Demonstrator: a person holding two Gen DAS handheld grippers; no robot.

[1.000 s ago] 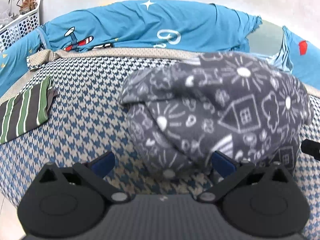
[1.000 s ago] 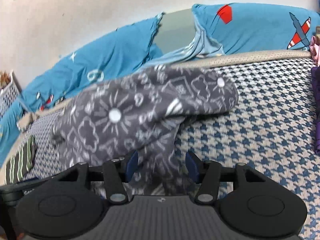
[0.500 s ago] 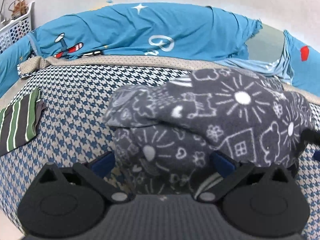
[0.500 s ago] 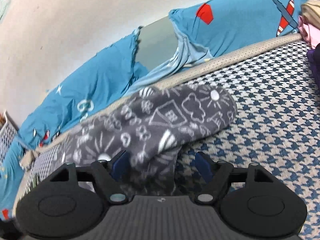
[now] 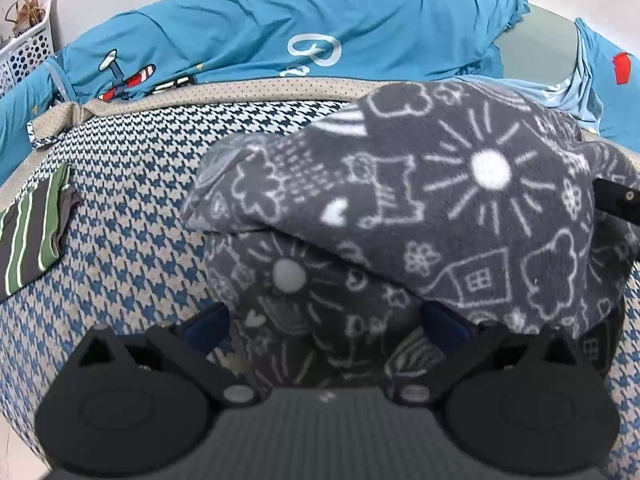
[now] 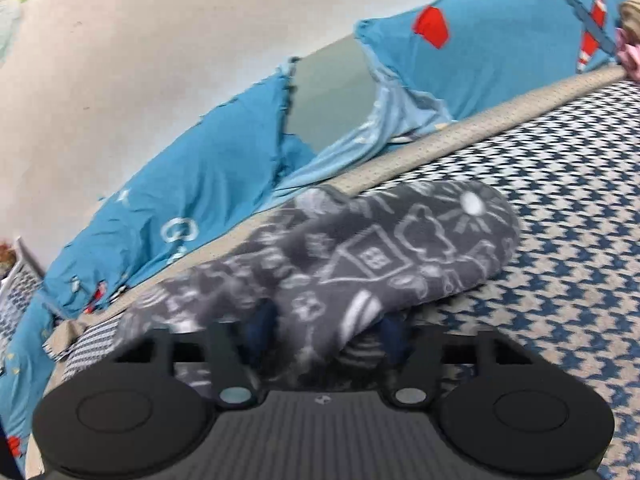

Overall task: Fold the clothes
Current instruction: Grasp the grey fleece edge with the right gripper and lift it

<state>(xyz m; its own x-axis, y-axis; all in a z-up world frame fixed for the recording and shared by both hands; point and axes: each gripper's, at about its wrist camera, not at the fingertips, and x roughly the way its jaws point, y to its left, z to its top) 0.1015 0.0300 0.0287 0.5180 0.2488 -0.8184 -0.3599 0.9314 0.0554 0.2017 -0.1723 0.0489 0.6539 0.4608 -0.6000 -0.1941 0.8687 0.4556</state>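
A: What has changed in the last moment?

B: The right gripper (image 6: 324, 330) has just been closing its jaws, and the grey doodle-print fleece garment (image 6: 360, 256) is bunched between its blue pads now, where half a second ago they stood wider with cloth only partly between them. It looks like a grip on the near edge, though blur keeps me from saying how firm.

A: And the left gripper (image 5: 324, 322)?

B: Its jaws stand wide, as they did a second ago, with the lower layer of fleece lying between the pads and no squeeze that I can see. The garment now fills more of that view (the camera has come closer).

A: So what does it mean for the fold?

B: I'd judge one fold is made and the right side is taking hold for the next.

A: How does the garment look?

B: Doubled, thick and soft, upper layer overhanging the lower. It lies on the houndstooth bed cover (image 5: 132, 184), near the blue bedding (image 5: 248, 32). A striped folded piece (image 5: 30, 232) sits well apart at the left.
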